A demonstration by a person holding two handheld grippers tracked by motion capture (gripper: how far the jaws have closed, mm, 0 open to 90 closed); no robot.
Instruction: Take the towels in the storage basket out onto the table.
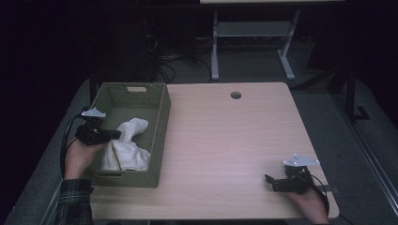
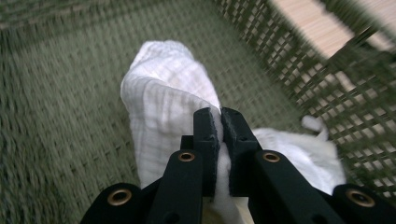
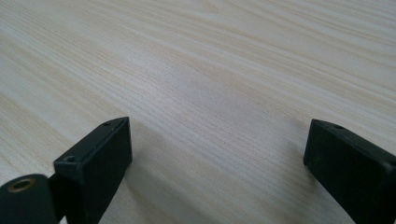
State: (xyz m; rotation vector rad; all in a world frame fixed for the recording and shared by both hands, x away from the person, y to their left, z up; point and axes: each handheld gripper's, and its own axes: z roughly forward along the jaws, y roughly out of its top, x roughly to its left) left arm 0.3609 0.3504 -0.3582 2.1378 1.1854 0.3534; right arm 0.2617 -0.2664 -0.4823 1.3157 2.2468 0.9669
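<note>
My left claw (image 2: 219, 122) is clamped on a fold of the white cloth (image 1: 127, 145), which lies inside the green woven basket (image 1: 159, 136) at the tabletop's (image 1: 225, 140) left side. My right claw (image 3: 217, 163) rests with jaws wide apart over bare wood, holding nothing. I judge the cloth is mid-handling at the basket; the next move calls for a firm, steady hold clear of the basket wall.

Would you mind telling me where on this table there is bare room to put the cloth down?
The wooden tabletop is bare from the green woven basket across to the right tongs, including around the cable hole. The basket's near half is crowded: the white cloth fills it, pinched by the left tongs.
</note>
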